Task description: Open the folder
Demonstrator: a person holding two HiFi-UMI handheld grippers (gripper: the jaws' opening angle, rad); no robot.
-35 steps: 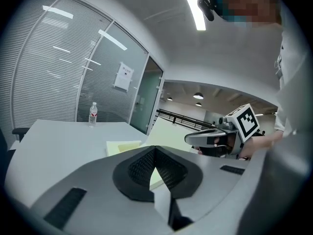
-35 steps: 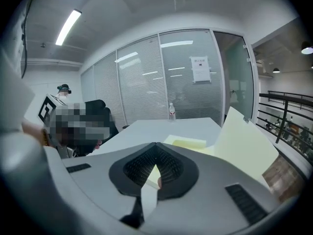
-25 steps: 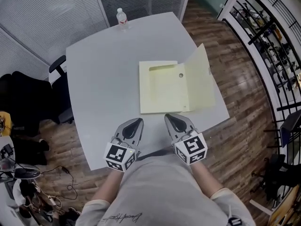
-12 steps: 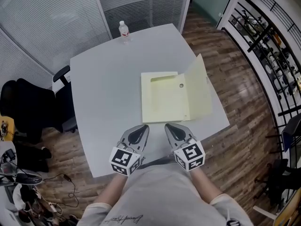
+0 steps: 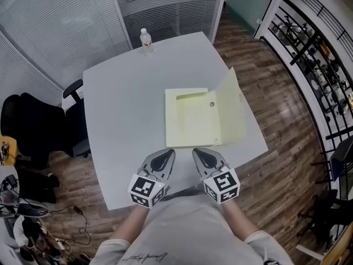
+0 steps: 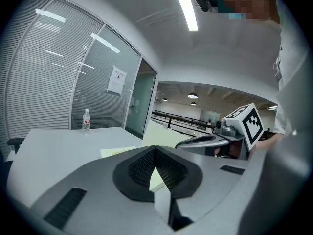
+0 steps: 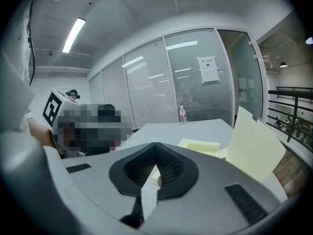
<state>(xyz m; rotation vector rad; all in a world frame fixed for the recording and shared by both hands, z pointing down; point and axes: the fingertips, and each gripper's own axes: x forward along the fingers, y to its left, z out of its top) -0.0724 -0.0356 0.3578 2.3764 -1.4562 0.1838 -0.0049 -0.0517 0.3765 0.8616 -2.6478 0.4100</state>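
Observation:
A pale yellow folder (image 5: 193,117) lies open on the grey table (image 5: 121,104), and its cover (image 5: 231,106) stands up along the right side. My left gripper (image 5: 167,154) and right gripper (image 5: 197,152) sit side by side just short of the folder's near edge, over the table's front. Both are shut and hold nothing. In the left gripper view the jaws of the left gripper (image 6: 155,148) meet, with the folder (image 6: 117,152) beyond. The right gripper view shows the right gripper (image 7: 156,146) with its jaws closed and the raised cover (image 7: 254,148) ahead to the right.
A water bottle (image 5: 145,40) stands at the table's far edge. A black office chair (image 5: 33,126) is left of the table and glass partitions with blinds are behind it. Railings and wood floor (image 5: 287,109) lie to the right. Cables clutter the floor at lower left.
The folder's raised cover has swayed and now stands a little steeper than half a second ago. Both grippers stay shut by the table's front edge.

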